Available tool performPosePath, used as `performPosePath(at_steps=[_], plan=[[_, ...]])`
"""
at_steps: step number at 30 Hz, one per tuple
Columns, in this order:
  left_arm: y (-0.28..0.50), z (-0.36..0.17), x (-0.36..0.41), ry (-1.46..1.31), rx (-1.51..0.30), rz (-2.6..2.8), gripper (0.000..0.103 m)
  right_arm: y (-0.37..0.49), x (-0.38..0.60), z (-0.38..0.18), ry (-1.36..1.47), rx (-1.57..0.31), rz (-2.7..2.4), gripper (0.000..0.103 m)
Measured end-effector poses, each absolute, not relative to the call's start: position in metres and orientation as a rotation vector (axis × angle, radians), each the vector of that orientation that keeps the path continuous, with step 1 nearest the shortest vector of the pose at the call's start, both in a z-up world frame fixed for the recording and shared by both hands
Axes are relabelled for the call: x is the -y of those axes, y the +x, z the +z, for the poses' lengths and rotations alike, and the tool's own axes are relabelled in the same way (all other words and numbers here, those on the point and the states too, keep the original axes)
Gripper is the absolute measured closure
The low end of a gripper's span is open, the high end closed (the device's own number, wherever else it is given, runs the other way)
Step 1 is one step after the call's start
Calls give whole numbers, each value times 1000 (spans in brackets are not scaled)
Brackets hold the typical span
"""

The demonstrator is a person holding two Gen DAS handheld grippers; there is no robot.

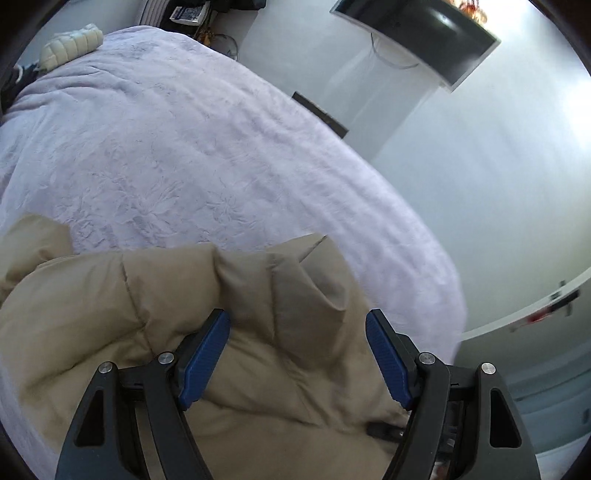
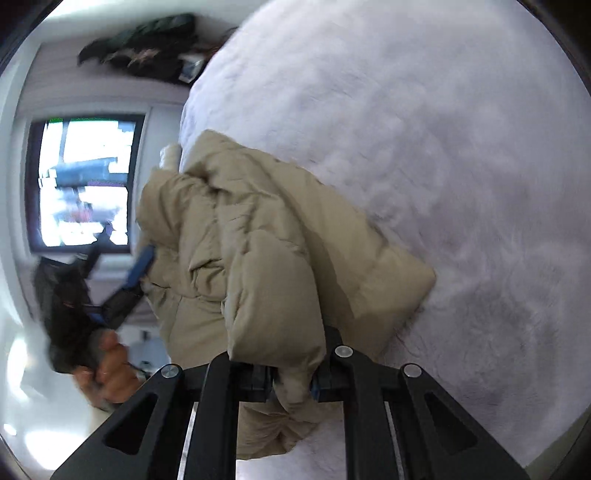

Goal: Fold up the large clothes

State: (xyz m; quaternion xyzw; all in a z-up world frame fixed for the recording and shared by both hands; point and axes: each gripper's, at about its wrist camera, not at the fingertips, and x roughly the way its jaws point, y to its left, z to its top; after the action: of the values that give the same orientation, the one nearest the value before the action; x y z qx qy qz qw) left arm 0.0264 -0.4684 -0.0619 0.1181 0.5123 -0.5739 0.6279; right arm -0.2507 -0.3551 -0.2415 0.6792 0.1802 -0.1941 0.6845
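Observation:
A beige puffer jacket lies bunched on a lilac fleece bed cover. My left gripper stands open, wide, over the jacket's bulk; both blue pad faces show bare, with padded folds between and under the fingers. In the right wrist view the jacket is heaped at the left edge of the bed cover. My right gripper is shut on a fold of the jacket. A blue finger of the left gripper shows at the heap's left side, held by a person's hand.
A white quilted item lies at the bed's far end. A black screen hangs on the wall past a strip of pale floor. A bright window and dark clothes are beyond the bed's left side.

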Motion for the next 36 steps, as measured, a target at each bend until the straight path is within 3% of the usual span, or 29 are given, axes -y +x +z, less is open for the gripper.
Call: performPosePath(at_steps=[10,13,18,23,30,36], plan=[[29,-123,508,369,-1195,-1224,27,-255,358,-246,1553,-439,-435,85],[28,-126,508,380,-1197,-1214,27,-262,363,-209,1398,-531,-512,75],[28,-124,506,380,-1202,-1206,27,-269,362,-134,1073,-556,-611,75],[29,-124,505,387,-1200,-1201,27,-231,381,-99,952,-519,-531,77],[35,-104,493,344,-1195,-1168,27,-178,394,-137,913,-684,-459,81],[48,-61,433,247,-1129,-1085,27,-166,410,-174,924,-782,-459,81]])
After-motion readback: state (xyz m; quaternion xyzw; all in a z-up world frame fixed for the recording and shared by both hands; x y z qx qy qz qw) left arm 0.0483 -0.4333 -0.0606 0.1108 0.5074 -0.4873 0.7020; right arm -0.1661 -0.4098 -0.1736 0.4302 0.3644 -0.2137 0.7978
